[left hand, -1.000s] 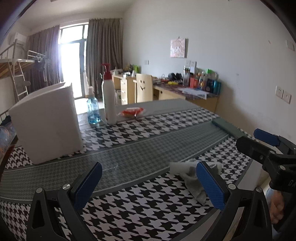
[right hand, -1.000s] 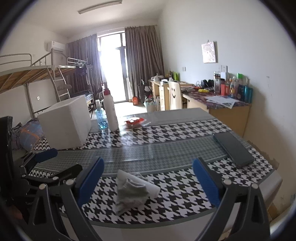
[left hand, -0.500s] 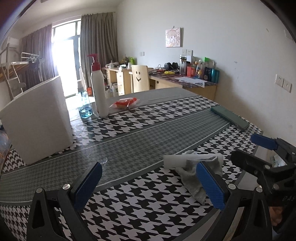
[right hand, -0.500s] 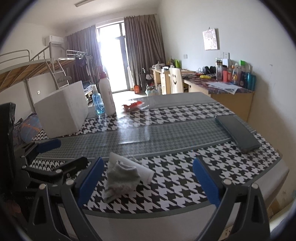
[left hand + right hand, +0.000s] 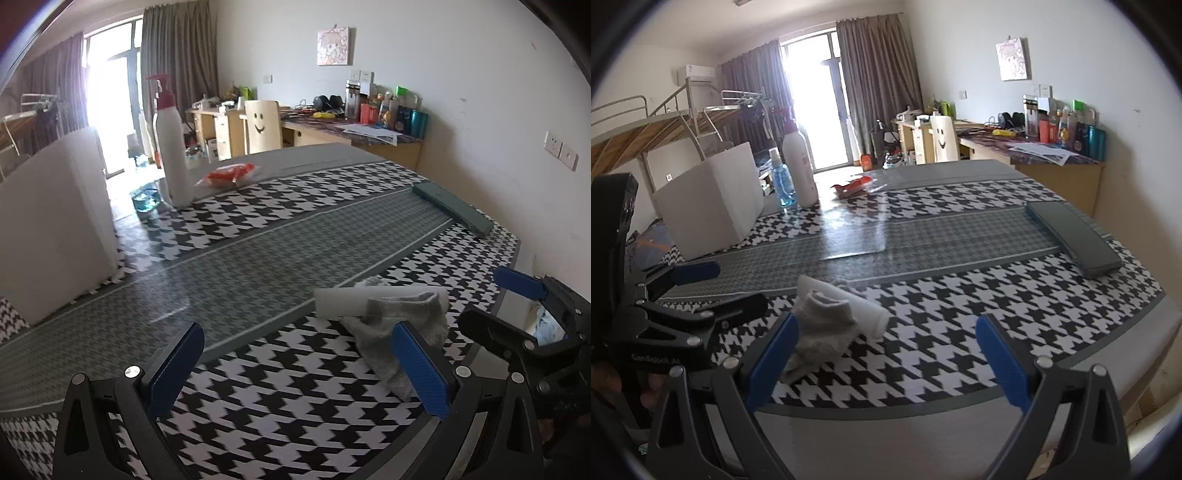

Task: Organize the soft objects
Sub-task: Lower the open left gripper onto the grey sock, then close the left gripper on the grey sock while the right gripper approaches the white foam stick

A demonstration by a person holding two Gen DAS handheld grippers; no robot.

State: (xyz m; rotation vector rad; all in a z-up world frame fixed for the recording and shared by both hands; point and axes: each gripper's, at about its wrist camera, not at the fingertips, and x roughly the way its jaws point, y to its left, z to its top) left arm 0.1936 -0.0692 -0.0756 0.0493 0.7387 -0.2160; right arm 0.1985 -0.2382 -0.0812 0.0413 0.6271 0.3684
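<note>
While both are hovering wide-jawed and empty, the left hand-held gripper [image 5: 293,363] and right hand-held gripper [image 5: 886,350] are flanking the grey sock [image 5: 822,326] lying crumpled over a white roll [image 5: 857,304] near the counter [image 5: 960,295] edge, seemingly readying a two-sided pickup.

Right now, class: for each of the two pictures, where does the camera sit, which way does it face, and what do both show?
Left wrist: on the left tool, facing across the houndstooth table; the right tool shows at right.
Right wrist: on the right tool, facing likewise; the left tool shows at left.
Shared: crumpled grey sock on a white roll, white pump bottle.
</note>
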